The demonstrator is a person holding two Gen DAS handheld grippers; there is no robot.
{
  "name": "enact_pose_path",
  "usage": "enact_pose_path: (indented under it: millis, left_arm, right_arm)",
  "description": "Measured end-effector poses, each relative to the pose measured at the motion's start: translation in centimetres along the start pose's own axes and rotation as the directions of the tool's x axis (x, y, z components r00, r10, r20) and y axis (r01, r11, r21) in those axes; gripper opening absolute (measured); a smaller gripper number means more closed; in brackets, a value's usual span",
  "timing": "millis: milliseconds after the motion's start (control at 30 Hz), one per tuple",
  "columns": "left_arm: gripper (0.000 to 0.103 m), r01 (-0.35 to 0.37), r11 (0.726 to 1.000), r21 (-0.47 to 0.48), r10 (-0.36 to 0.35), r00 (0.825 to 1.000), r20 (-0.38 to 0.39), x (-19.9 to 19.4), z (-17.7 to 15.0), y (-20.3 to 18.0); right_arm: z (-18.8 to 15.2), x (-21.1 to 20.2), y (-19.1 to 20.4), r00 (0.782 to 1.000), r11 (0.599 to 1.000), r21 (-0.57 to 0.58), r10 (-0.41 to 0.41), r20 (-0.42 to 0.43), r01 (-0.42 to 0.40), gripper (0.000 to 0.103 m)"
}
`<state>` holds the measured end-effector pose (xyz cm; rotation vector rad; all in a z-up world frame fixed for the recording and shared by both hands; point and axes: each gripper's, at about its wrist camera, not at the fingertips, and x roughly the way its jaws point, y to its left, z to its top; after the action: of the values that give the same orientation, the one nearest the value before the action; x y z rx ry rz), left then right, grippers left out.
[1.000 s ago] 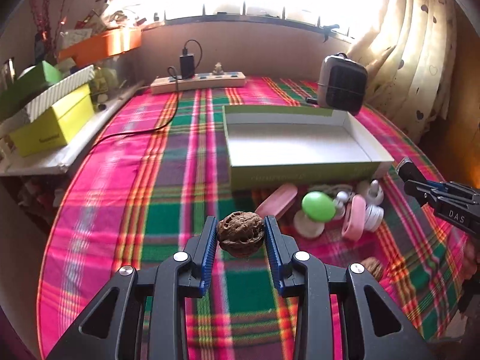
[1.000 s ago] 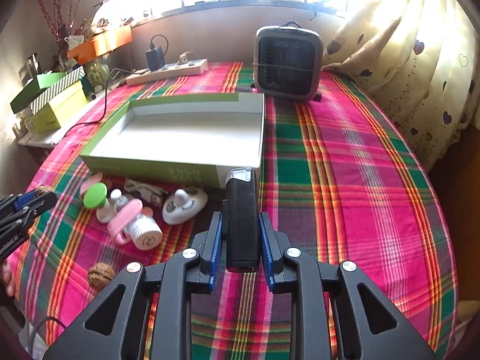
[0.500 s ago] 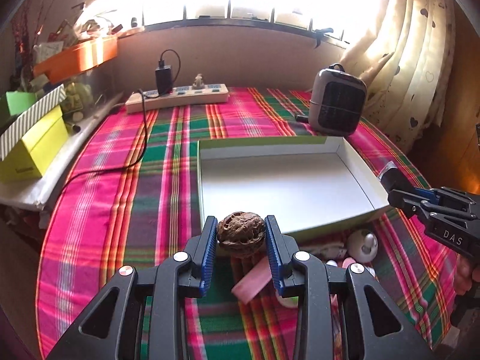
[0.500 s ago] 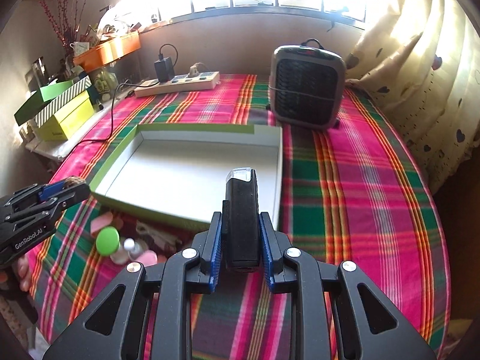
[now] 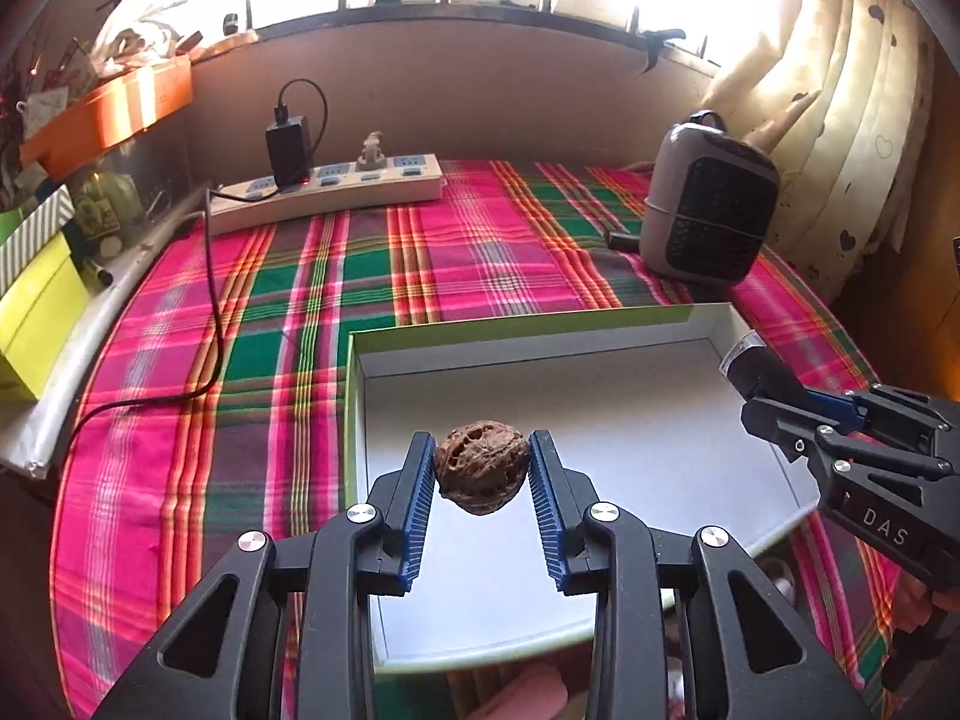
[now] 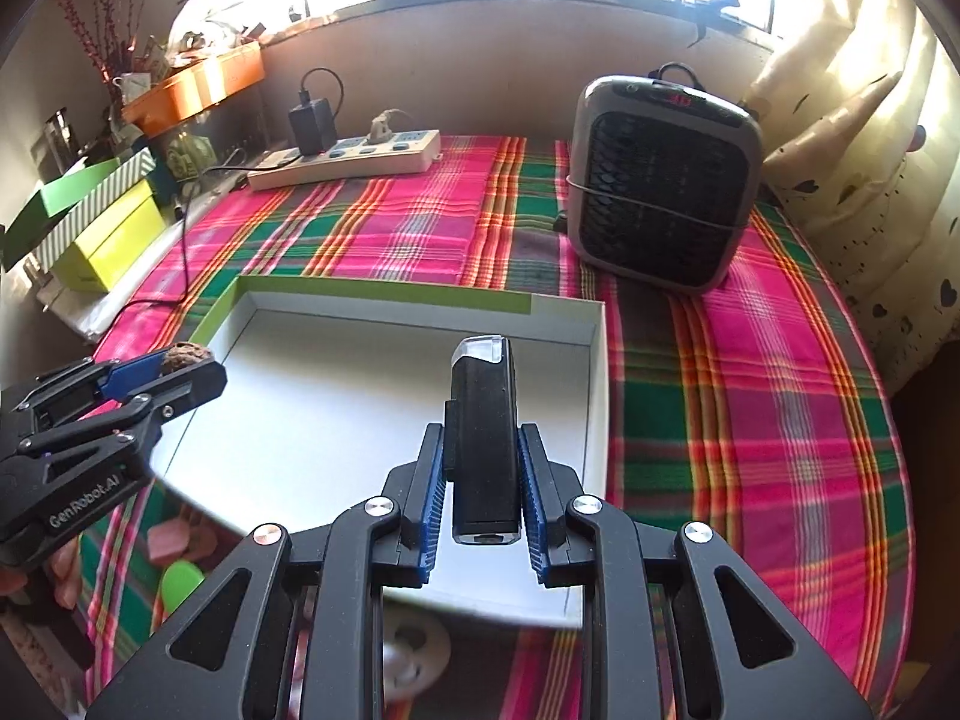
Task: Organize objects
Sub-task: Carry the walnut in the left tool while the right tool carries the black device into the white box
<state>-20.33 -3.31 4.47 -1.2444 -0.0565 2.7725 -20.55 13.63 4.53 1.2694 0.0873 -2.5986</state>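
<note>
**Both tongs loaded above the white box**

Your left gripper [image 5: 482,474] is clamped on a brown walnut [image 5: 481,467], its blue pads pressing on either side. It hangs over the near left part of the shallow white box [image 5: 600,408] with the green rim. Your right gripper [image 6: 482,483] is clamped on a black rectangular device with a clear tip [image 6: 483,438], held upright between the pads, over the box's near right part. The box lies open on the plaid cloth [image 5: 288,312]. Just in front of the box's near edge you can glimpse a pink item [image 6: 171,540], a green item [image 6: 180,582] and a white round one [image 6: 414,654]. A grey heater [image 6: 660,180] stands beyond the box's far right corner, a power strip [image 5: 324,195] beyond its far left.
</note>
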Motion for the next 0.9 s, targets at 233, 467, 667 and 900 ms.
enact_pose_path:
  millis: [233,467,667,900]
  left_arm:
    - [0.03,-0.004,1.0,-0.001,0.004,0.999,-0.039,2.8,1.1,-0.1]
    - [0.03,-0.029,1.0,0.011,0.029,0.998,-0.061,4.5,1.8,-0.3]
    - [0.03,-0.04,0.999,0.021,0.041,0.997,-0.065,5.2,1.8,-0.3]
    - [0.03,-0.064,0.997,0.044,0.067,0.995,-0.076,5.5,1.8,-0.6]
  right_arm:
    - [0.6,2.6,-0.6,0.999,1.0,0.004,-0.007,-0.043,0.007,0.024]
    - [1.0,3.8,-0.7,0.998,1.0,-0.006,-0.014,-0.054,0.014,0.024]
    - [1.3,4.7,-0.7,0.998,1.0,-0.015,-0.027,-0.056,0.027,0.024]
    - [1.5,5.3,-0.3,0.998,0.999,-0.035,-0.035,-0.053,0.034,0.024]
